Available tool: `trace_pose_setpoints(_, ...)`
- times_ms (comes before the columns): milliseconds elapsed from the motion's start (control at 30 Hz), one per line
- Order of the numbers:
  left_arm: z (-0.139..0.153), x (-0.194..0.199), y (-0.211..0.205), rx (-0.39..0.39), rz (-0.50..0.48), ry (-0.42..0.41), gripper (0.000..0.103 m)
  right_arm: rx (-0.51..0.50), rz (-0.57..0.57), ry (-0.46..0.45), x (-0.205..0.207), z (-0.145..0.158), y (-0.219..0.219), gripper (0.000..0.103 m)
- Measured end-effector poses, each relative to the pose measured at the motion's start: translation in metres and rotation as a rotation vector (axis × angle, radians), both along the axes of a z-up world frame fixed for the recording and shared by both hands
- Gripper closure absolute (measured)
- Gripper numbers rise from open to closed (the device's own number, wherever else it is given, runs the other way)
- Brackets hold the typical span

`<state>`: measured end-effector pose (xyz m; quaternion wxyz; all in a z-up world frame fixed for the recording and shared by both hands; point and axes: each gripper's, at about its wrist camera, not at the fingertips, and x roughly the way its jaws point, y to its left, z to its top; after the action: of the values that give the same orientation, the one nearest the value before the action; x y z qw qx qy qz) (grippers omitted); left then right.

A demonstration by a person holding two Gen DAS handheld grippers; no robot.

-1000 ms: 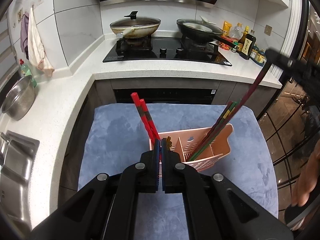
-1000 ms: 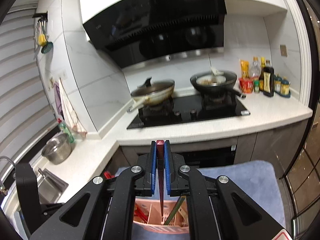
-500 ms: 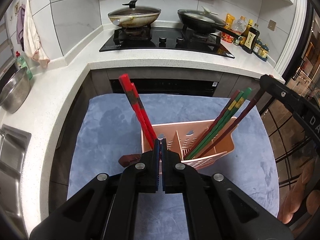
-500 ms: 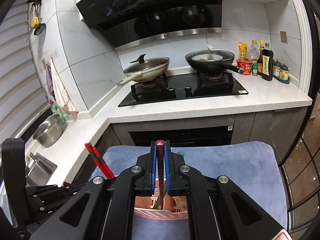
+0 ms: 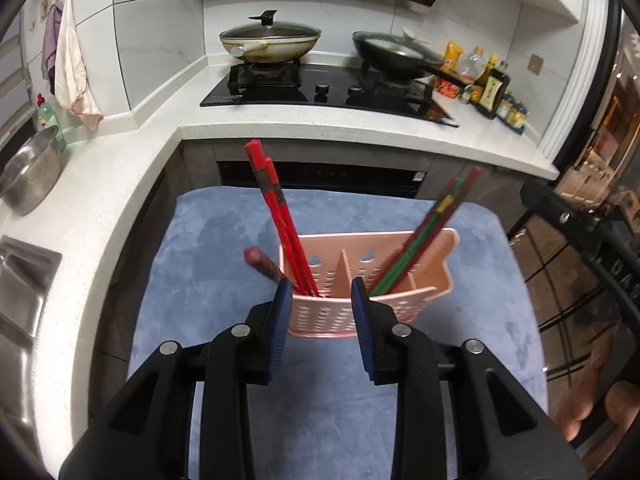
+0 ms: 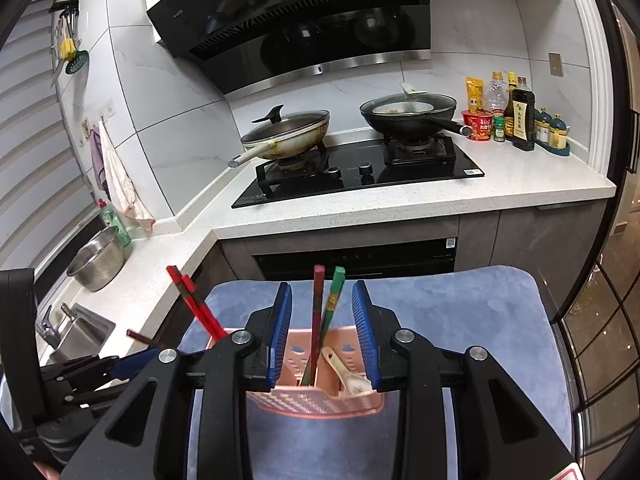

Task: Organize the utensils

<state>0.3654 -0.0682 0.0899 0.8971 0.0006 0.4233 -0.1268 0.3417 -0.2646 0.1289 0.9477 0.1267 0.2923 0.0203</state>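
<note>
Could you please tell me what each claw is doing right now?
Left claw: open, just released, holding nothing.
Right claw: open, just released, holding nothing.

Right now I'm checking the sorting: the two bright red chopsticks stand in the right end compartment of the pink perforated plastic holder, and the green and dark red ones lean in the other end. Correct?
Not quite. The left wrist view shows the two bright red chopsticks standing in the left end compartment of the pink perforated plastic holder. The green and dark red ones do lean in the other end.
</note>
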Motion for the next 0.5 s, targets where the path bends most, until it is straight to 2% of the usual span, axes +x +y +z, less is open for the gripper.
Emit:
trace_pose_setpoints(133, 0.012, -0.023, 0.007, -0.057, -0.015, -0.023, 0.074, 0.008, -0.004, 0.003, -0.023, -0.002, -0.005, 0.068)
trace_pose_setpoints(333, 0.016, -0.052, 0.013, -0.073, -0.008, -0.042, 0.073, -0.038, -0.006, 0.018, -0.061, -0.012, 0.001, 0.067)
trace_pose_setpoints(500, 0.010, -0.073, 0.014, -0.056, -0.004, -0.050, 0.073, -0.068, -0.005, 0.040, -0.095, -0.024, 0.008, 0.060)
